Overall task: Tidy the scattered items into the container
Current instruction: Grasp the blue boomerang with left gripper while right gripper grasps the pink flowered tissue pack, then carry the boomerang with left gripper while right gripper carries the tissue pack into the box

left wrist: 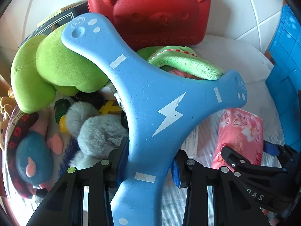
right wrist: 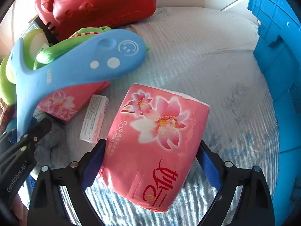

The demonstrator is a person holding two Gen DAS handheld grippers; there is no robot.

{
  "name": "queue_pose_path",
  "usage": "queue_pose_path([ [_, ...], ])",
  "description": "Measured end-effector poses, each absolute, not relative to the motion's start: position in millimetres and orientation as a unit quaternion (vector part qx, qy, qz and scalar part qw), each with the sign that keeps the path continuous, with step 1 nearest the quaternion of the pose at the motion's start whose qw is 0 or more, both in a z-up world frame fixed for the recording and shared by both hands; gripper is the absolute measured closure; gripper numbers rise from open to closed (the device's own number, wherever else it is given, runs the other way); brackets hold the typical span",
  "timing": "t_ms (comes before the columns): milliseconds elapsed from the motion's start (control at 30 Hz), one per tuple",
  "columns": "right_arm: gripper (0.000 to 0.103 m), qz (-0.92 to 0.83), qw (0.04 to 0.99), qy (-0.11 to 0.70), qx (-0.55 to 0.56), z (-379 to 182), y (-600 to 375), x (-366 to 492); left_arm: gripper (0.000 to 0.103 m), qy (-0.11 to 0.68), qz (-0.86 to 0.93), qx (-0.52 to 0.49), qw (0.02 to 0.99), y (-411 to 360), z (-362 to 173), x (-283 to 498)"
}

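A blue three-armed foam boomerang (left wrist: pixel 150 94) with a white lightning bolt hangs over the toy pile, and my left gripper (left wrist: pixel 149 165) is shut on its lower arm, both pads pressed to its sides. One arm of the boomerang (right wrist: pixel 75 69) reaches into the right wrist view. A pink flowered tissue pack (right wrist: pixel 156 131) lies on the cloth between the widely spread fingers of my right gripper (right wrist: pixel 150 150), which is open and straddles it. From the left wrist view, that tissue pack (left wrist: pixel 240 131) and the right gripper (left wrist: pixel 252 150) sit at lower right. The blue plastic crate (right wrist: pixel 278 75) stands at the right edge.
A red bear-shaped case (left wrist: pixel 150 13) stands at the back. Green plush toys (left wrist: pixel 56 71), a grey plush (left wrist: pixel 97 131) and a blue-and-pink plush (left wrist: pixel 32 156) crowd the left. A second pink tissue pack (right wrist: pixel 62 101) and a small white box (right wrist: pixel 94 120) lie under the boomerang.
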State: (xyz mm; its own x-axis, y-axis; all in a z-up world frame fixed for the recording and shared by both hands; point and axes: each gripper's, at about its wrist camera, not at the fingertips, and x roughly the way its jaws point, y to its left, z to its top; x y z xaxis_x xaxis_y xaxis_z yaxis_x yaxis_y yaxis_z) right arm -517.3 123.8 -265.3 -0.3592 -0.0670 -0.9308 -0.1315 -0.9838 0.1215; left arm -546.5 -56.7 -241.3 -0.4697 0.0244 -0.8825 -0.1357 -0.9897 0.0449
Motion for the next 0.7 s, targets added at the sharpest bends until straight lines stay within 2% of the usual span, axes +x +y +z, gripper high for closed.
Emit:
queue_pose_path([
  [367,0.011,0.872,-0.005,0.054,-0.487,-185.3,108.7,-466.0,0.071,0.051,0.886,-0.460,0.027,-52.6,-183.6,-481.8],
  [700,0.011,0.917,-0.016,0.016,-0.399,-85.5,98.5,-396.0,0.071,0.047,0.919,-0.390,0.025,-58.9,-101.5,-431.0],
])
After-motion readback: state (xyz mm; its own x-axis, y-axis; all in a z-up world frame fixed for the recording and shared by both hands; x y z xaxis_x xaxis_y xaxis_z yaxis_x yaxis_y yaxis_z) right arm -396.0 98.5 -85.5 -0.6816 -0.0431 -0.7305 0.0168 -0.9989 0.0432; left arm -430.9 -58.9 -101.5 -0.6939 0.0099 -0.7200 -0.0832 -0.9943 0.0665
